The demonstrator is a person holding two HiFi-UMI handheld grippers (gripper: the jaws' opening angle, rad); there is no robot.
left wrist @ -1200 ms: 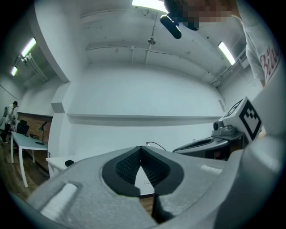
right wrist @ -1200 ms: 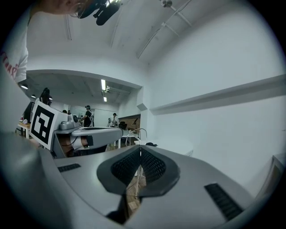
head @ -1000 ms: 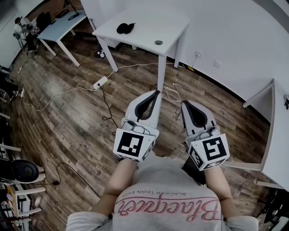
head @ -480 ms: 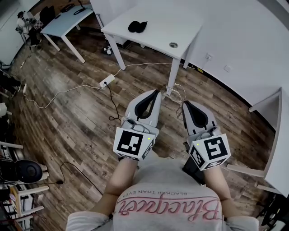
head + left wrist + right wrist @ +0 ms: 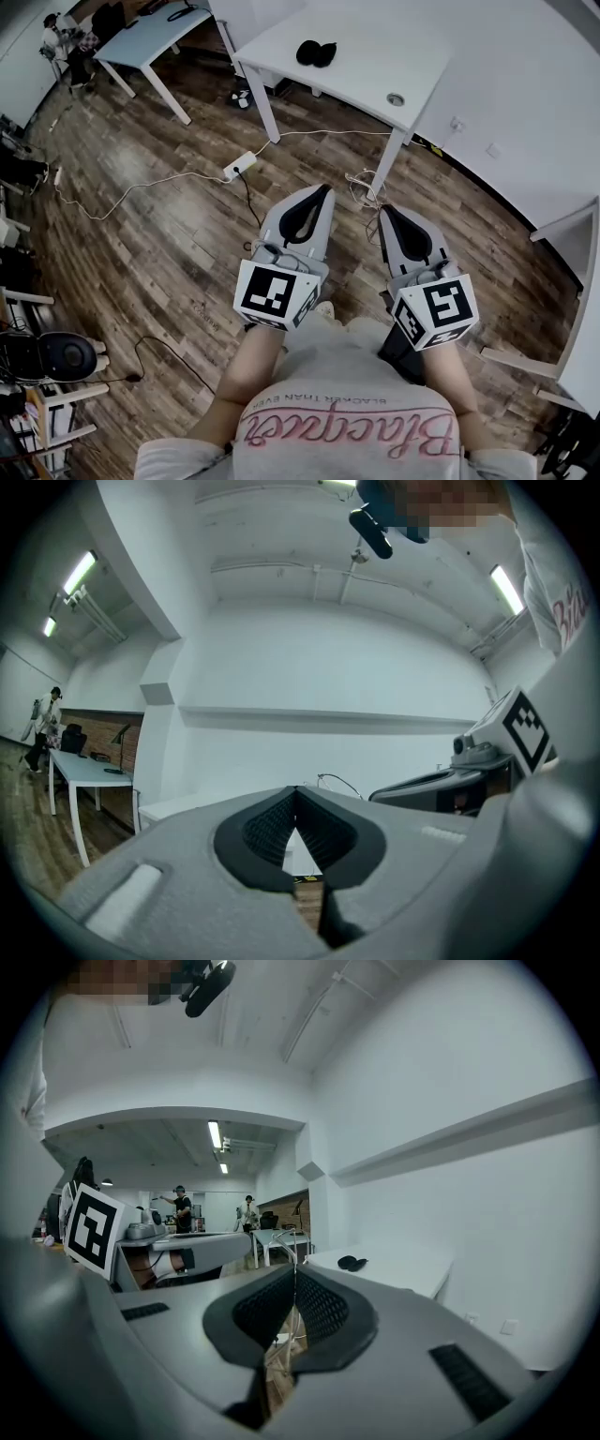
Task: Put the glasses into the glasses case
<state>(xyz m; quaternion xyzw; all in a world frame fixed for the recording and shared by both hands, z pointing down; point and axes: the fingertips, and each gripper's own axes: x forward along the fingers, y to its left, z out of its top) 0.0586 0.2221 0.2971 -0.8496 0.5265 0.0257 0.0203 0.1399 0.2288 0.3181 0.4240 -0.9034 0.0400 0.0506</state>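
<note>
Person's shirt [image 5: 342, 412], grey: small capitals "BLACKER THAN EVER"; large pink script "Blacquer". Both lines appear upside down in the head view.

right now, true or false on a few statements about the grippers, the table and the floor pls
1. The left gripper and the right gripper are both shut with nothing between the jaws. True.
2. The dark item lies on the floor. False: it lies on the white table.
3. The left gripper touches the table. False: it hangs over the wood floor, apart from the table.
4. A power strip lies on the floor. True.
</note>
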